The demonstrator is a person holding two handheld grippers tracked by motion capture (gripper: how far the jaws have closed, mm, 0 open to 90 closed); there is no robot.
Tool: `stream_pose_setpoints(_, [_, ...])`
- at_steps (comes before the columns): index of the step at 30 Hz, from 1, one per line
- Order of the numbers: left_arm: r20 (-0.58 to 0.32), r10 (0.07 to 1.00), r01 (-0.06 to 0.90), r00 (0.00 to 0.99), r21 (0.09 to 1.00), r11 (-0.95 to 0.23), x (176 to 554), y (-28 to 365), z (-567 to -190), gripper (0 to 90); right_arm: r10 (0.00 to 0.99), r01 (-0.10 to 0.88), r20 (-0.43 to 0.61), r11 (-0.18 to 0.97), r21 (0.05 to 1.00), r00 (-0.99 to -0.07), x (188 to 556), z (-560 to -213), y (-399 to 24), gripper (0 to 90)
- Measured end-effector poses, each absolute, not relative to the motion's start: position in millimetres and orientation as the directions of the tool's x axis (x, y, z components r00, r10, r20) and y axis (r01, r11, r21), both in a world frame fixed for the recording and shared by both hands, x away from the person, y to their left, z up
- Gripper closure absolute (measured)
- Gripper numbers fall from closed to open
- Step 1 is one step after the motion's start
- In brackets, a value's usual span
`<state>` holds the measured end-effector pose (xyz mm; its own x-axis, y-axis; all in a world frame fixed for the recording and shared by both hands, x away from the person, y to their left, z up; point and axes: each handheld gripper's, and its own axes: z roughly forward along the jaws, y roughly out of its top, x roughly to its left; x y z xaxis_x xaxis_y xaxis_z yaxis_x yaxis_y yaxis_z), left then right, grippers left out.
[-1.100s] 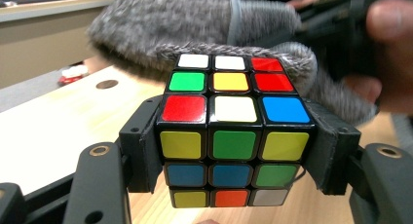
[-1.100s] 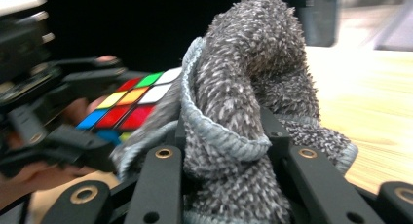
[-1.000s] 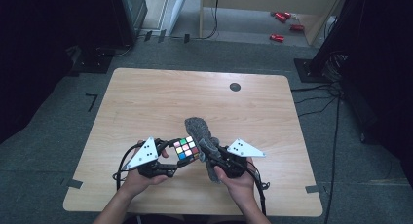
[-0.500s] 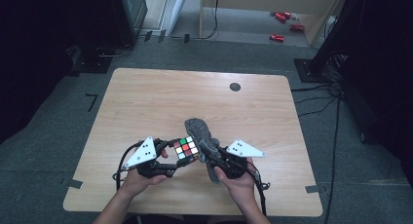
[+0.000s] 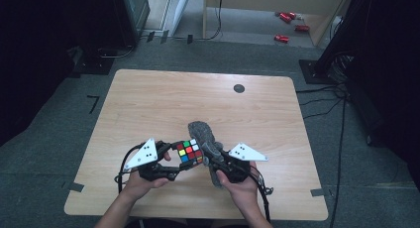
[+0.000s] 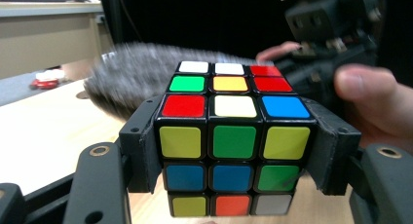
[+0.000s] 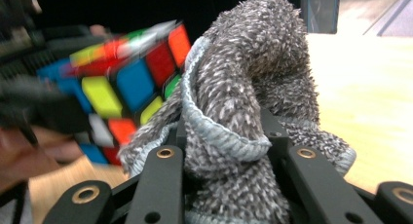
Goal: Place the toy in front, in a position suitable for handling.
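Clamping cube (image 6: 234,151) firmly in left gripper (image 5: 171,161), pressing cloth (image 7: 243,112) pinched in right gripper (image 5: 218,163) against its side, wiping gently

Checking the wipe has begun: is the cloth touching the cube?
Touching. In the right gripper view the grey cloth presses against the cube's side, no gap between them.

Both hands reach in side by side. The left gripper (image 5: 184,157) squeezes a cube; the right gripper (image 5: 213,161) pinches a cloth.
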<state>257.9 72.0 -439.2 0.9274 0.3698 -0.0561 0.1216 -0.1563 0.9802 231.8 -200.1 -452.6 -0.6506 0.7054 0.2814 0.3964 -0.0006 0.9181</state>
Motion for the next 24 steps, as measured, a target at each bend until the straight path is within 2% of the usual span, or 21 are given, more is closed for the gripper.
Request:
stream_pose_setpoints(4, [-0.083,0.391,0.149,0.917,0.979,-0.141,263.2,77.2,-444.6,35.0,0.711,0.379,0.25,0.025,0.925,-0.658,227.8,-446.6,-195.0,71.0])
stream_pose_setpoints(8, [-0.082,0.353,0.148,0.932,0.975,-0.164,259.2,68.7,-445.4,35.1,0.698,0.344,0.26,-0.022,0.939,-0.667,225.4,-434.7,-201.4,71.0])
stream_pose_setpoints(13, [-0.069,0.372,0.135,0.926,0.979,-0.154,257.9,69.6,-441.2,35.1,0.691,0.404,0.314,-0.035,0.914,-0.651,232.2,-448.9,-202.2,71.0])
stream_pose_setpoints(18, [-0.099,0.391,0.163,0.915,0.978,-0.133,263.5,77.3,-443.2,35.0,0.698,0.399,0.274,0.019,0.917,-0.662,230.5,-448.7,-195.3,71.1])
stream_pose_setpoints(21, [-0.059,0.381,0.145,0.923,0.969,-0.201,260.7,69.7,-445.7,35.0,0.692,0.369,0.268,-0.002,0.929,-0.67,228.5,-438.5,-200.2,71.2])
stream_pose_setpoints(24, [-0.047,0.381,0.13,0.923,0.972,-0.195,257.7,66.7,-443.1,35.0,0.69,0.37,0.283,-0.024,0.929,-0.666,229.4,-437.5,-203.6,71.2])
